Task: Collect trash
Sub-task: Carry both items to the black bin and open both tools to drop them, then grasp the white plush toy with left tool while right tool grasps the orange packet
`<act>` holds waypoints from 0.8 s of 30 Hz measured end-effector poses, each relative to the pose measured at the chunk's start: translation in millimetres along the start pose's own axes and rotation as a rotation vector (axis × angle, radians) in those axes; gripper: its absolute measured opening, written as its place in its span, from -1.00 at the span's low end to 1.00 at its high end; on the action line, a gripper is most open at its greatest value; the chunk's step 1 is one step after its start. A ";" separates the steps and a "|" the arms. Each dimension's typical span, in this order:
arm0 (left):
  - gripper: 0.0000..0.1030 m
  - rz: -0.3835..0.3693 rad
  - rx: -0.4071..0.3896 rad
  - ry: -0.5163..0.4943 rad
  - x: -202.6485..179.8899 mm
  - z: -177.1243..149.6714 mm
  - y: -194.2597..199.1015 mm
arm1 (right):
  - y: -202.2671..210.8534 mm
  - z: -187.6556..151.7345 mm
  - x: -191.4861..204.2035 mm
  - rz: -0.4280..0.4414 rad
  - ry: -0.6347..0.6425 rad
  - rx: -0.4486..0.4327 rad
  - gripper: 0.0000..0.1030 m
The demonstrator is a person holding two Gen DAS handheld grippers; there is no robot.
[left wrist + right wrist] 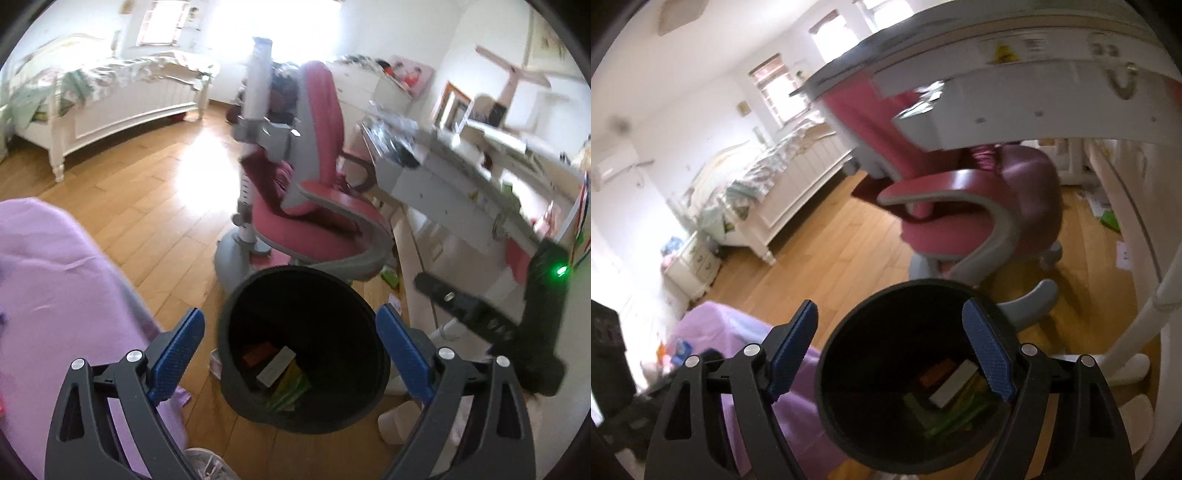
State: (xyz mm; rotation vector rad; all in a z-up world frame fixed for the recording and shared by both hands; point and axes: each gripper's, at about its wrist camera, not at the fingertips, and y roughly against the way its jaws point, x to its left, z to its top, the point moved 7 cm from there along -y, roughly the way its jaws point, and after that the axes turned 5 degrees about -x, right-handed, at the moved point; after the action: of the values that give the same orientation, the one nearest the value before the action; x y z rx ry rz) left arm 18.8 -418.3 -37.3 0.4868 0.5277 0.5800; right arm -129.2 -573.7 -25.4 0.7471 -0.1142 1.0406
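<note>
A black round trash bin (255, 398) stands on the wooden floor; it also shows in the right wrist view (842, 424). Inside lie an orange wrapper (260, 352), a white slip (277, 365) and green packets (291, 391). My left gripper (290, 354) hovers over the bin, open and empty, its blue pads (177, 358) spread wide. My right gripper (892, 350) is also open and empty above the bin; its body (543, 321) shows at the right of the left wrist view. The same trash shows in the right wrist view (951, 387).
A pink and grey swivel chair (317, 206) stands just behind the bin. A grey desk (461, 173) overhangs at the right, with white legs (1160, 302). A purple cloth (55, 288) lies left of the bin. A white bed (110, 99) stands far left. Green scraps (1110, 219) lie under the desk.
</note>
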 end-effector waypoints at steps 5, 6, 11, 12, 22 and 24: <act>0.88 0.093 -0.085 0.062 50.0 3.6 59.9 | -10.3 -16.3 50.1 0.080 0.073 0.052 0.55; 0.88 0.123 -0.101 0.075 64.4 2.7 74.2 | -12.0 -20.9 63.9 0.102 0.092 0.064 0.55; 0.88 0.265 -0.184 0.146 138.7 -0.6 140.2 | -13.5 -42.5 137.5 0.215 0.197 0.110 0.55; 0.88 0.307 -0.202 0.164 159.9 -2.1 157.0 | -13.9 -47.1 154.2 0.240 0.222 0.121 0.55; 0.89 0.623 -0.283 0.349 349.3 -22.8 251.1 | -32.6 -83.8 376.5 0.598 0.462 0.287 0.71; 0.89 0.647 -0.287 0.379 379.3 -21.6 251.6 | -44.8 -91.1 422.1 0.661 0.475 0.343 0.71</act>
State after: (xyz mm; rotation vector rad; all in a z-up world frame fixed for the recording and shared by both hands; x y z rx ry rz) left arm 180.9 7.6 -35.1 0.2645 0.6332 1.3661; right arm 105.2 -219.0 62.1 0.7645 0.2513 1.8763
